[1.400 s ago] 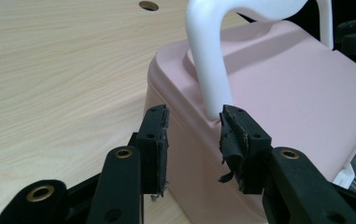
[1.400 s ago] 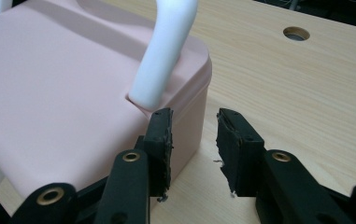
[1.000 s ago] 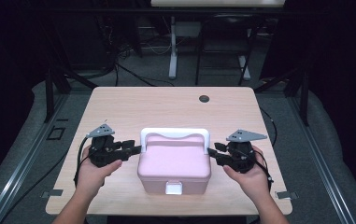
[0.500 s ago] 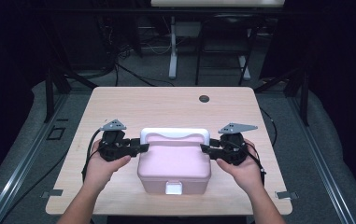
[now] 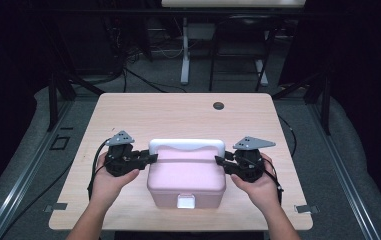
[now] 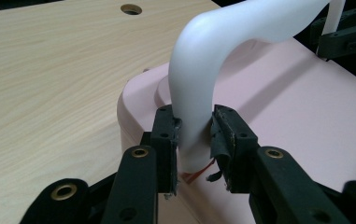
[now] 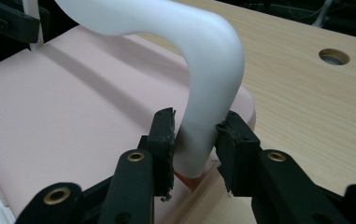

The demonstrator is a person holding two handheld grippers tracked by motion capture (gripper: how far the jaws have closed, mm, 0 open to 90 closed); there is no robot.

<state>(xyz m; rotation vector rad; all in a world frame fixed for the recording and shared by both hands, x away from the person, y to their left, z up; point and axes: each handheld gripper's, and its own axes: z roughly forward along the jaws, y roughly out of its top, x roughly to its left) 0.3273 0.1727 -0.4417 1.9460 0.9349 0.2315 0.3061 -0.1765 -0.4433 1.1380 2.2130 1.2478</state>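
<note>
Both tools have just been closing: the left tool and the right tool clamp the box's white handle. An uneven lift could tilt the box. The smooth handle might then slip free.

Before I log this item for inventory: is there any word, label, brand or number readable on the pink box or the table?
None can be read: the pink plastic box, its white curved handle and the light wooden table bear no lettering. The white latch on the box front looks blank.
</note>
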